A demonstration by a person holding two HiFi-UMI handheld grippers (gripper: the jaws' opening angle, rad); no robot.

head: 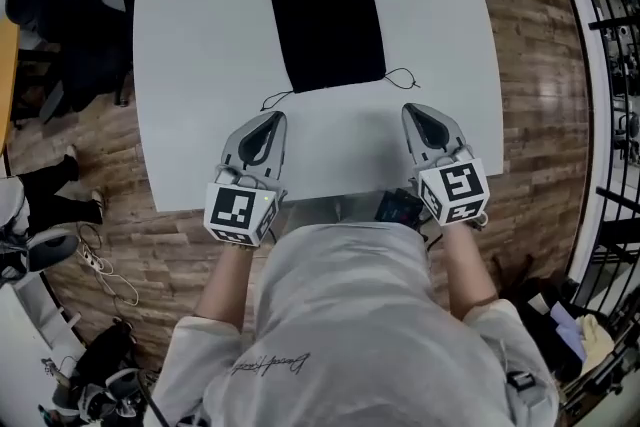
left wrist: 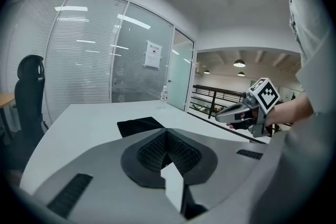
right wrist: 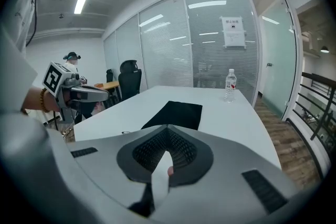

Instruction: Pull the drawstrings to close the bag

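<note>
The bag point(head: 326, 20) lies flat and still open on the white surface point(head: 200, 35). It is a black rectangle whose long axis runs straight away from the person, with its mouth at the near short end. The left drawstring point(head: 275, 99) curls off the bag's near left corner, and the right drawstring point(head: 402, 77) loops off its near right corner. That looks deliberate to me: one cord on each side, so each can be taken and drawn outward to cinch the mouth. Just nearer the person than the bag's mouth, the left hand-held gripper point(head: 268, 123) sits short of the left cord and the right hand-held gripper point(head: 417, 115) short of the right one. Both noses are aimed toward the bag and tipped down. Each has its jaws pressed together with nothing between them, so neither cord is taken yet. Past the bag's far right corner a bottle point(right wrist: 230, 85) stands, well apart.
</note>
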